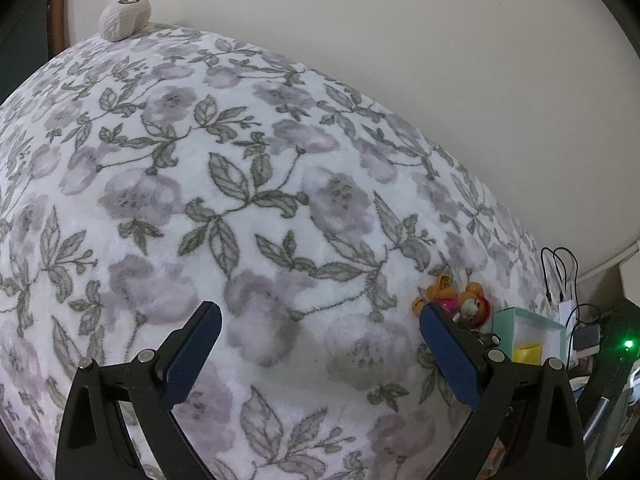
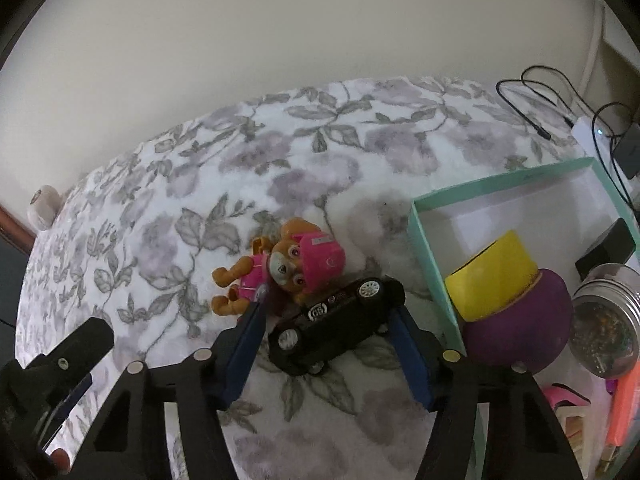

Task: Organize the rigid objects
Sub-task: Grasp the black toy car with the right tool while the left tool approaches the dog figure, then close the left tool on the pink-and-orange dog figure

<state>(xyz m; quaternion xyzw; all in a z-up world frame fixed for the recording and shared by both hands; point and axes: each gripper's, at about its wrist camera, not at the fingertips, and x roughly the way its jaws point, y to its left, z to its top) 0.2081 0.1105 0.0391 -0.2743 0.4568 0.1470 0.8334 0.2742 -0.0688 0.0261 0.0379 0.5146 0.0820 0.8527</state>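
One black toy car (image 2: 336, 326) lies on the flowered blanket (image 2: 200, 208), between the blue pads of the right tongs (image 2: 328, 316); their jaws stand around it, and contact with its sides cannot be told. One orange puppy figure (image 2: 280, 268) in pink lies just beyond the car. One mint box (image 2: 424, 248) holds one yellow tape roll (image 2: 492, 276). The left tongs (image 1: 320, 336) hang spread and empty.

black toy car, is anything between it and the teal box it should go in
Nothing lies on the blanket between the black toy car and the teal box; only the box's near wall must be cleared. Inside, a yellow roll fills the near corner. The dog figure touches the car's far side, away from that path.
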